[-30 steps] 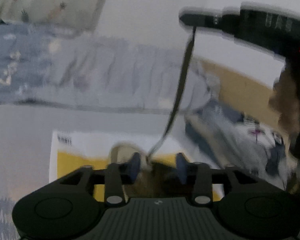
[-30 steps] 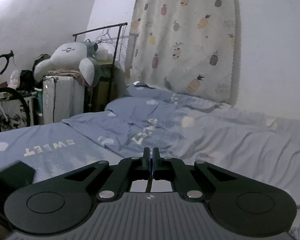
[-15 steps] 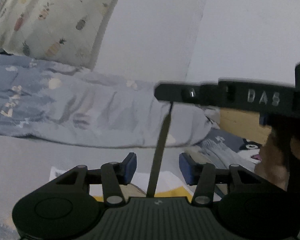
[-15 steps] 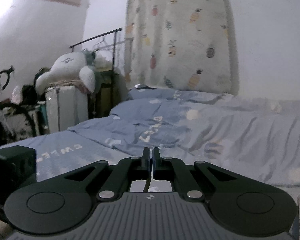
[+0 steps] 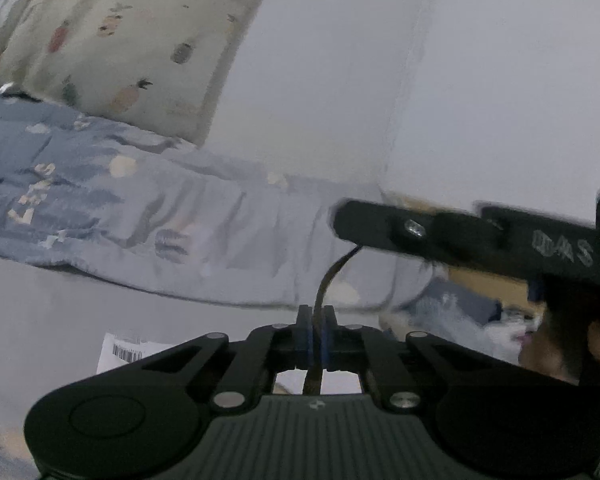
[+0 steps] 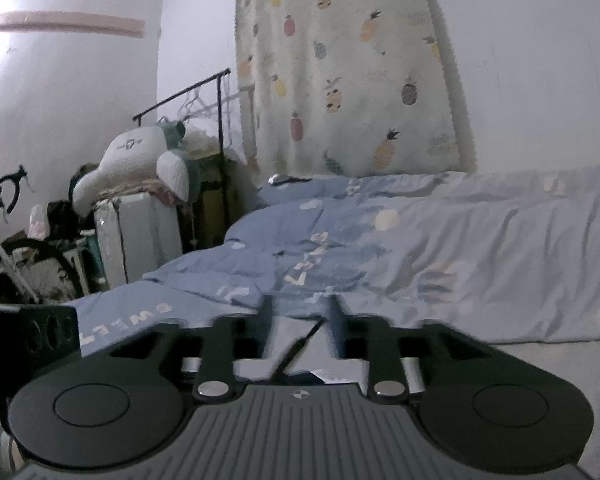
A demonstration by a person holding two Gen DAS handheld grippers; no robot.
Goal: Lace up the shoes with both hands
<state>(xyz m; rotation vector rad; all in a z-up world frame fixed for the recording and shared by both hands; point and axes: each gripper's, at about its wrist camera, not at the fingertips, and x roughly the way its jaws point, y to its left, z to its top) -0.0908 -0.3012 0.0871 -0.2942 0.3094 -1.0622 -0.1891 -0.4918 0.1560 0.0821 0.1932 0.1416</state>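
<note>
Blue lettered duvet (image 6: 440, 248); cream pineapple-print curtain (image 6: 348, 80); dark lace (image 5: 328, 276).

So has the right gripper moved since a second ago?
Yes. In the left wrist view the right gripper has dropped from up against the wall to level with the quilt. Its jaws have just been opening, with the lace loose between them.

the left gripper (image 5: 315, 320) is matt black plastic with shiny metal screws, its ribbed grey body at 6 o'clock. the shoelace (image 5: 327, 278) looks like dark woven cord. the bedding (image 6: 440, 248) is soft, creased blue cloth. the curtain (image 6: 352, 68) at 12 o'clock is pale printed fabric. the wall (image 5: 480, 92) is smooth, matt white.
</note>
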